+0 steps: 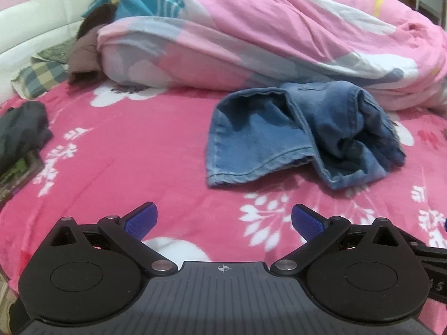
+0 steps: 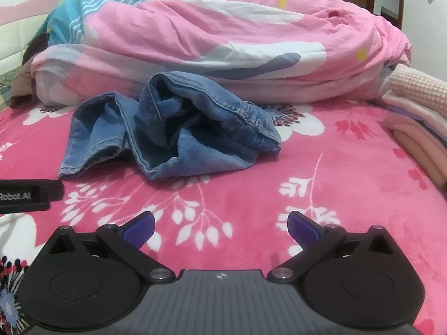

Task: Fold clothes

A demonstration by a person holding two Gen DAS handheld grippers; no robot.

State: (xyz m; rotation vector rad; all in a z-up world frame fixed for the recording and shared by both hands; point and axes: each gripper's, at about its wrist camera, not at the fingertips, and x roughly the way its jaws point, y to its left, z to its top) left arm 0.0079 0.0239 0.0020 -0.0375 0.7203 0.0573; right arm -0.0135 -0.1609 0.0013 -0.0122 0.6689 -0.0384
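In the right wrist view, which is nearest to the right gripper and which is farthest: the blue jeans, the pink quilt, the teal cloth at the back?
From the right gripper, open over the pink flowered blanket:
1. Blue jeans, crumpled, ahead and slightly left.
2. Pink quilt, piled behind the jeans, across the bed.
3. Teal cloth, upper left, behind the quilt.

1 jeans (image 1: 301, 136), 1 quilt (image 1: 279, 42), 2 tongs (image 1: 224, 221) (image 2: 220, 224) (both wide apart).
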